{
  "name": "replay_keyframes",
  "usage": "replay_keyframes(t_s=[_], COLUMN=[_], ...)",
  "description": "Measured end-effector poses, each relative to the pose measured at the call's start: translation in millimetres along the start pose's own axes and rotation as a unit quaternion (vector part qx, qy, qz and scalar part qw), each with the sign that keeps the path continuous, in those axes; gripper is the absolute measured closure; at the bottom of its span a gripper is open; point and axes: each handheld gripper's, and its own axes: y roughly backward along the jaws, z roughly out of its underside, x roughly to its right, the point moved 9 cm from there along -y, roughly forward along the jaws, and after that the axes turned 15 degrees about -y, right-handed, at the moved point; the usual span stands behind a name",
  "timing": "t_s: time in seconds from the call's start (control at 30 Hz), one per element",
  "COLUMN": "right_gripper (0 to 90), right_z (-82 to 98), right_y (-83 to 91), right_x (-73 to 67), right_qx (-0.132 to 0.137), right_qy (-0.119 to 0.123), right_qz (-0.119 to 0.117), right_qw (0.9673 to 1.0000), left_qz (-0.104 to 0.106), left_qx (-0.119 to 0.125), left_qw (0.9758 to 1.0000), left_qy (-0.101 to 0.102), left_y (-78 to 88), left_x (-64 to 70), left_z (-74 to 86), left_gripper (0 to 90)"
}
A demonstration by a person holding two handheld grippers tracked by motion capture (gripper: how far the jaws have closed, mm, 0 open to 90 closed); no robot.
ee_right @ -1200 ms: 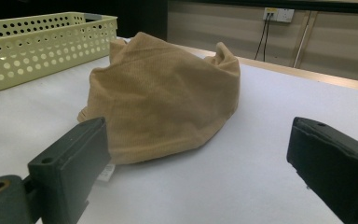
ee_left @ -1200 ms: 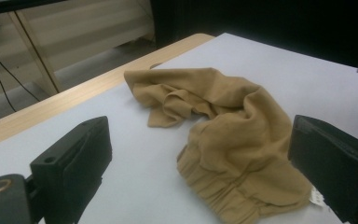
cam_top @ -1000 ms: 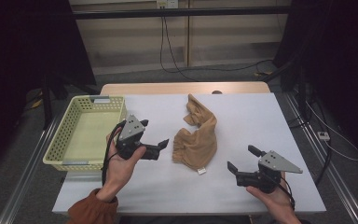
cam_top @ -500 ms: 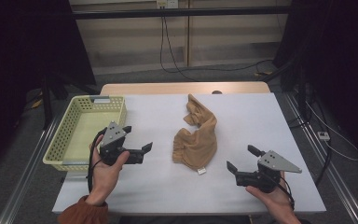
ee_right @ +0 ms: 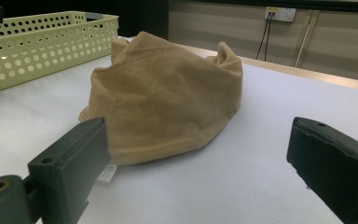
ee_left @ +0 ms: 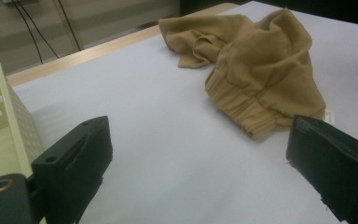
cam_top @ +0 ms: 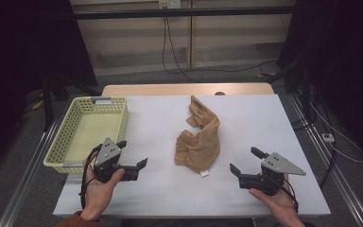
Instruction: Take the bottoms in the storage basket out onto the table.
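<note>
Tan garment point(cam_top: 199, 141) sits crumpled mid-counter point(cam_top: 160, 189). Left claw point(cam_top: 134, 153) at its 9 o'clock and right claw point(cam_top: 245, 160) at 4 o'clock, both gaping, empty. We should pinch the ribbed hem, not bulk folds.

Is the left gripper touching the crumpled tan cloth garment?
Apart. The high view shows bare white table between the left gripper and the crumpled tan cloth garment.

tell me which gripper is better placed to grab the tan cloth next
Probably the right gripper: its open jaws point straight at the crumpled tan cloth, which looms close in its view. The left gripper, also open, sits beside the yellow perforated plastic basket.
</note>
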Motion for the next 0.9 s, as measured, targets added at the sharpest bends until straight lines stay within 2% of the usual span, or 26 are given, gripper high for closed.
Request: replay_keyframes(t_s=[0.4,0.5,0.53,0.67,0.9], right_gripper=[5.1,5.2,5.2,5.2,5.2], right_z=[0.3,0.3,0.2,0.2,0.3], right_y=[-0.1,0.0,-0.2,-0.1,-0.3], right_x=[-0.1,-0.3,-0.1,-0.5,-0.4], right_qx=[-0.001,-0.001,0.000,-0.001,-0.001], right_qy=[0.001,0.000,0.000,0.002,0.002], right_qz=[0.001,0.000,0.000,0.000,-0.001], right_qw=[1.0000,1.0000,1.0000,1.0000,1.0000], left_qz=[-0.012,-0.014,-0.015,-0.025,-0.030], left_qx=[-0.007,-0.011,-0.011,-0.007,0.001], left_qw=[0.9998,0.9998,0.9998,0.9995,0.9992], left_qy=[0.012,0.006,0.010,0.018,0.026], left_y=[15.8,17.8,18.4,24.2,25.4], left_x=[4.5,8.5,9.7,10.4,8.7], left_z=[22.7,28.4,29.8,33.9,34.8], left_gripper=[7.1,7.1,7.1,7.1,7.1])
